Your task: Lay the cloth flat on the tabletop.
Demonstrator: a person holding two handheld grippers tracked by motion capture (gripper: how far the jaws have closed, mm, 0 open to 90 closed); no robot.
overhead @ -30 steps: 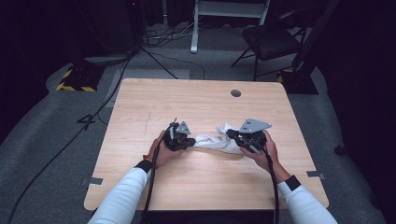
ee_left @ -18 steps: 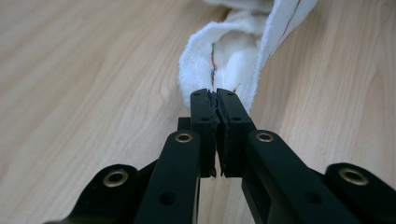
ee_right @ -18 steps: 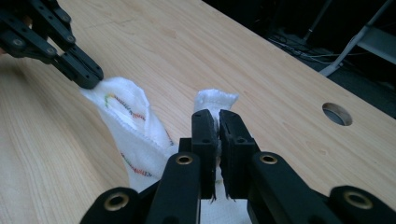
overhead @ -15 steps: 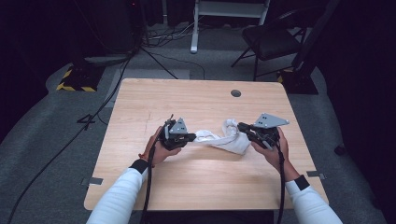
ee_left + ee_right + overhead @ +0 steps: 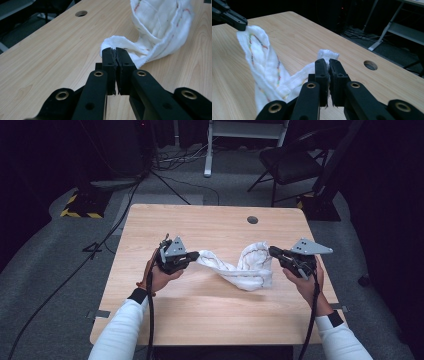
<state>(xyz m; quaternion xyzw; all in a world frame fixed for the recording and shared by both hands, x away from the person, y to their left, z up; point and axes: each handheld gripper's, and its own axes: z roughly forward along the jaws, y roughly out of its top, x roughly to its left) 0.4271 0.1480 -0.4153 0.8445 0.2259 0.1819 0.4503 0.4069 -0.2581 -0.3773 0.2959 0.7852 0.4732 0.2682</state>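
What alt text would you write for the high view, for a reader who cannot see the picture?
A person at a wooden table holds a white cloth stretched between two handheld grippers, the left gripper and the right gripper each shut on one end. The cloth sags onto the tabletop between them. Behind the table stand a dark chair and floor cables.

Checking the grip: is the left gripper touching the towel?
Touching. The left gripper view shows the left gripper with jaws shut on the white towel's edge.
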